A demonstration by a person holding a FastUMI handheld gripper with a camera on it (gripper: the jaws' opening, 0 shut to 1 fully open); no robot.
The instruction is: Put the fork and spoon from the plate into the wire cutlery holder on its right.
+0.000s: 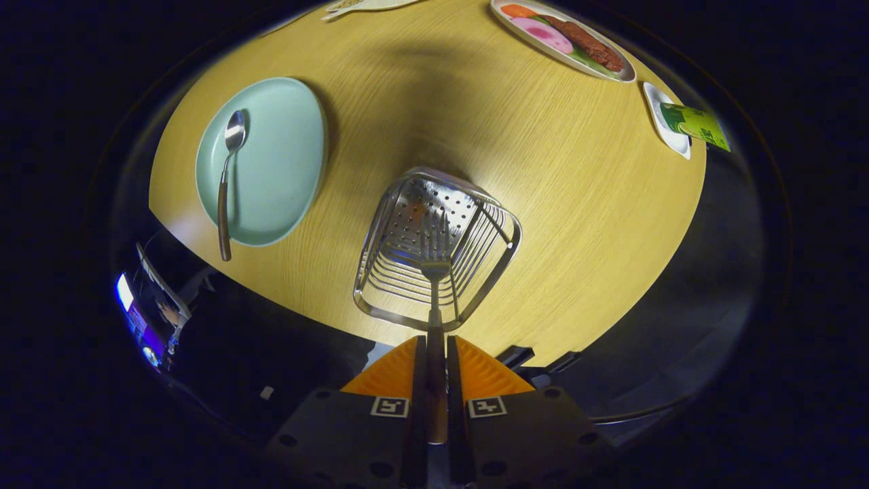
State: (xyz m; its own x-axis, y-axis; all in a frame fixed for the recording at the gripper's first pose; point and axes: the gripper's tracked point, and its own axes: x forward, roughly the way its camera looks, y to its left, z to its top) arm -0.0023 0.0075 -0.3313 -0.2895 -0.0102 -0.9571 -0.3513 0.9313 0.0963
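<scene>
Wood-grain yellow covers the round worktop (577, 204) on which everything sits. The hand-held gripper (436, 370) is clamped on the wooden handle of a steel fork (435, 272), both fingers pressing its sides, so the fork runs straight ahead from between them with its tines pointing forward. Those tines hang over the open mouth of the square steel wire cutlery holder (499, 261), seen against its perforated base; whether they touch the base cannot be told. The holder stands on the worktop just ahead of the fingers, near the worktop's near edge.

To the holder's left, well apart from it, lies a pale green round plate (285, 156). A steel spoon with a wooden handle (227, 173) rests on that plate's left part, bowl pointing away from the gripper and handle end reaching past the rim over the worktop.

Far beyond the holder, at the opposite edge, sits an oval white dish (628, 73) carrying pink, orange and brown food pieces. Beside it is a small white dish (662, 125) with a green packet (696, 124) lying across it.
</scene>
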